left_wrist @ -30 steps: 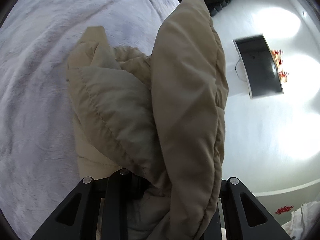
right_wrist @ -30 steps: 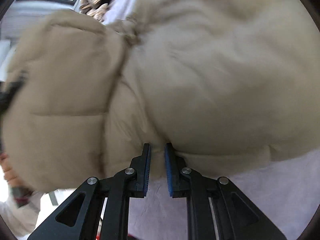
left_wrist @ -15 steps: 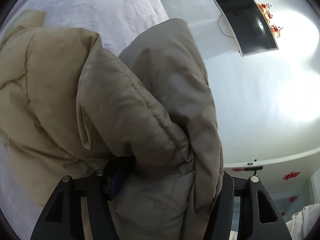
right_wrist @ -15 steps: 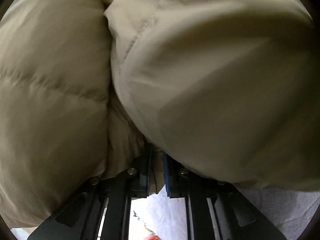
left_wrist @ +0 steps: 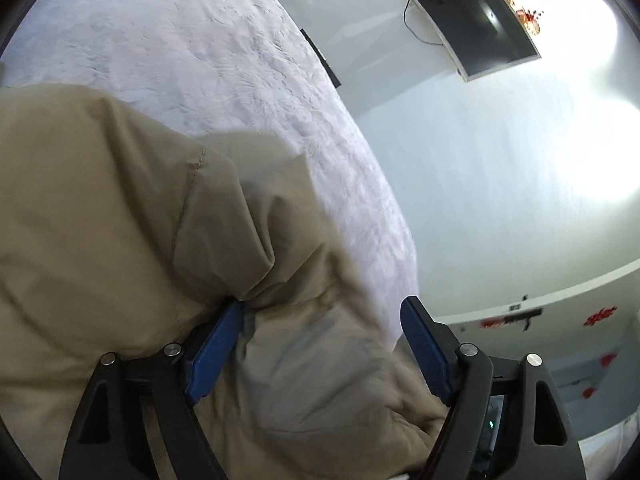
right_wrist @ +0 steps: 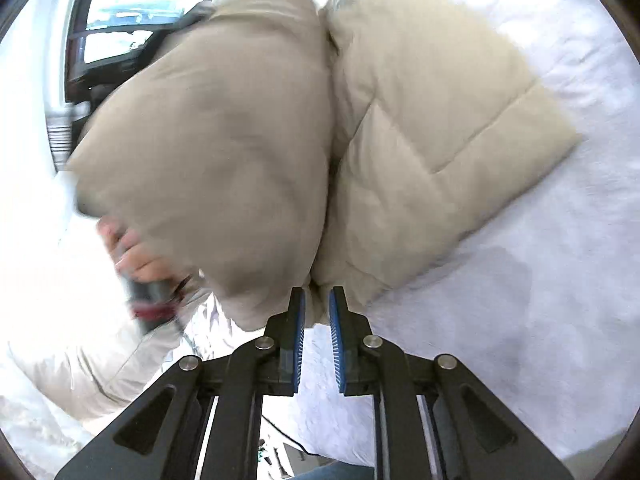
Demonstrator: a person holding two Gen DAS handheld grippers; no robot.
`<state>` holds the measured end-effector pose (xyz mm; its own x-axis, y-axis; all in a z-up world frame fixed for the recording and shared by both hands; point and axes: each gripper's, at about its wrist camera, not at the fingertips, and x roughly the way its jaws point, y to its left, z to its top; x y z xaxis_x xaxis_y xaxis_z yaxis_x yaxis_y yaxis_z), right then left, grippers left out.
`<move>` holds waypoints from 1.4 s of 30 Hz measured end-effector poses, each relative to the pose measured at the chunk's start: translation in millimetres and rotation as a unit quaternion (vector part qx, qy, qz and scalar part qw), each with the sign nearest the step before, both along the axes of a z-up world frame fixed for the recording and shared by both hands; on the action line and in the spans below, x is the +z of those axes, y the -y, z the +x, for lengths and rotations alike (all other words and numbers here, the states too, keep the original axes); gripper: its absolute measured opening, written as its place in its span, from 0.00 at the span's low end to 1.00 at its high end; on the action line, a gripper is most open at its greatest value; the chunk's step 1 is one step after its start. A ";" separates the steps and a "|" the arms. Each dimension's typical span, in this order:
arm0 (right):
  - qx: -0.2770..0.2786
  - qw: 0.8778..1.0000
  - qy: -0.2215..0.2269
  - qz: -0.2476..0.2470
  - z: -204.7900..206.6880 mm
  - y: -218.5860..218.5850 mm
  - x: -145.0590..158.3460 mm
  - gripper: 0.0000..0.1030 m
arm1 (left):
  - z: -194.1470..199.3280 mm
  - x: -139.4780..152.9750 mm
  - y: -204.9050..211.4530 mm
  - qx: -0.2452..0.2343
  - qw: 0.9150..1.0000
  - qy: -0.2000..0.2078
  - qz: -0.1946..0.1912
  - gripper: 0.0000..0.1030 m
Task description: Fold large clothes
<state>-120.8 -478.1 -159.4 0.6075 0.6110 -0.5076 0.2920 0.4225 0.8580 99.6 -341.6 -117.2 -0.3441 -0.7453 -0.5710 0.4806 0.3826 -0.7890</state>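
Half a second ago the left claw (left_wrist: 320, 344) was clamped deep in a thick fold of the beige puffer jacket (left_wrist: 120, 240); now its blue pads (left_wrist: 212, 356) stand wide apart, with the padded cloth bulging loosely between them. The left pad presses against a fold, while the right one is clear of the fabric at its tip. The lifted flap that then blocked much of the left wrist view has dropped – more of the pale bed cover (left_wrist: 240, 60) and the wall-mounted screen (left_wrist: 464, 12) now show beyond it.

In the right wrist view the jacket (right_wrist: 420, 140) filled nearly the whole frame before; now it has drawn back, so the white bed (right_wrist: 520, 280) shows beneath and to the right. The coat lies there as two puffy halves pressed side by side, the left half blurred. Under its left edge the person's left hand (right_wrist: 136, 256) shows, wrapped round a dark handle.

The right claw (right_wrist: 317, 300) is almost together – a narrow gap is left between its pads, and a small pinch of the jacket's lower edge sits gripped between the tips.
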 end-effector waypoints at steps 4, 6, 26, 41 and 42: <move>-0.010 1.000 0.027 0.004 -18.8 21.0 19.0 0.15 | 2.9 -5.5 10.1 0.002 1.000 -0.002 0.003 0.78; -0.013 0.998 0.054 0.015 -19.0 24.9 32.0 0.15 | -4.2 -7.0 12.1 0.000 1.000 -0.003 0.006 0.78; -0.131 0.973 -0.042 -0.185 20.7 56.2 34.4 0.07 | 34.0 22.7 17.8 0.000 0.976 0.203 0.081 0.78; -0.124 0.986 -0.060 -0.092 13.2 105.4 -19.2 0.10 | 34.4 -30.3 84.7 -0.004 0.969 0.205 0.135 0.78; -0.120 0.986 -0.054 -0.100 13.9 108.0 -9.2 0.14 | 35.8 -30.5 83.3 -0.002 0.970 0.202 0.135 0.78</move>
<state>-106.9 -586.0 -168.6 0.6584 0.3370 -0.6730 0.4888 0.4885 0.7228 135.3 -424.9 -147.8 -0.0550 -0.5482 -0.8345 0.7318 0.5465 -0.4073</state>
